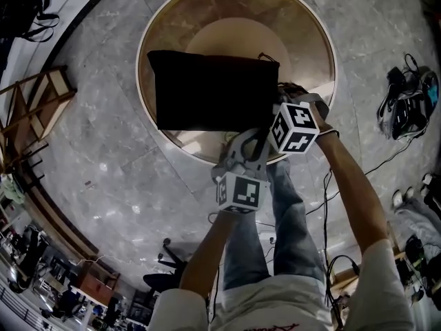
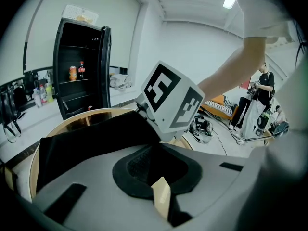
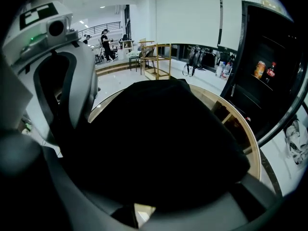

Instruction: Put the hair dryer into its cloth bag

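From above, one black rectangular cloth bag [image 1: 207,92] lies on one round wooden table [image 1: 313,40], with the left gripper [image 1: 240,143] and right gripper [image 1: 277,107] at its right edge. No hair dryer shows, so it is probably inside. Left gripper view: jaws closed tight. Right gripper view: jaws clamped on black cloth, which is best drawn gently and evenly.

The cloth bag [image 1: 207,92] is black, the round table [image 1: 303,33] tan.

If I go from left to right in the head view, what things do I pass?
wooden rack → black cloth bag → right hand-held gripper → pile of cables on the floor
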`<state>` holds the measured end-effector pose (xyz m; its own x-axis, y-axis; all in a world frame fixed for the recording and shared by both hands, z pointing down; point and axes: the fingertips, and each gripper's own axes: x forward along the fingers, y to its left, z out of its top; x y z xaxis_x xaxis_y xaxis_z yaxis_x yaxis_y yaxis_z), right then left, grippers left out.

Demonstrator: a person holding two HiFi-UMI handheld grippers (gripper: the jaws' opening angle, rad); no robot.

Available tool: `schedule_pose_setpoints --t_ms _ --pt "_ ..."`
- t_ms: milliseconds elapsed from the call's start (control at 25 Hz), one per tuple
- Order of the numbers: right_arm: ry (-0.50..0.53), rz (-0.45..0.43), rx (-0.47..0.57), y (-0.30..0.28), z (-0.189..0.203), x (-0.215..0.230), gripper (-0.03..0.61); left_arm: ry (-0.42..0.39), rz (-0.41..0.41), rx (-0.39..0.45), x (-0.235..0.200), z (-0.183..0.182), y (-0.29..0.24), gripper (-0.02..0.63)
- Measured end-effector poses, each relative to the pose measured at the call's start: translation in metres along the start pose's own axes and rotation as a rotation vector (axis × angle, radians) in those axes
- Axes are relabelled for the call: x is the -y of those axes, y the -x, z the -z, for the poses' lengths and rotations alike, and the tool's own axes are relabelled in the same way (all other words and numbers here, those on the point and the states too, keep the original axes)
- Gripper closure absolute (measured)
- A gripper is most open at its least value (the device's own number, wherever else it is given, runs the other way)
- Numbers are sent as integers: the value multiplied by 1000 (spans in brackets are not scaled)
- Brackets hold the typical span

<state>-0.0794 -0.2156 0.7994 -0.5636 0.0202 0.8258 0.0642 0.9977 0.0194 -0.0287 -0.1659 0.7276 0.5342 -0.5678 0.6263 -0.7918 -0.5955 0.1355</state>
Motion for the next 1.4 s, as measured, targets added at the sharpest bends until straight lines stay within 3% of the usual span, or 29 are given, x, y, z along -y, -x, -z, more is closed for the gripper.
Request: schedule_pose_setpoints --t_ms 360,600,680,960,1120,1320,1400 --pt "-22 -32 -1 -25 4 -4 477 14 16 -11 -2 8 -1 577" --pt "-43 -16 -11 -32 15 -6 369 25 25 -33 -4 18 -6 577" --pt "-63 -2 8 -28 16 -4 300 21 19 -37 -4 20 -6 575" --pt "-110 85 32 14 39 6 261 30 9 -35 -1 19 -10 575" --pt "-262 172 105 49 56 16 262 31 4 2 3 9 -7 574" --pt "-528 249 287 88 59 22 262 48 -25 52 3 -5 4 574" --pt "-633 273 363 102 54 25 292 50 -39 66 1 -9 7 574"
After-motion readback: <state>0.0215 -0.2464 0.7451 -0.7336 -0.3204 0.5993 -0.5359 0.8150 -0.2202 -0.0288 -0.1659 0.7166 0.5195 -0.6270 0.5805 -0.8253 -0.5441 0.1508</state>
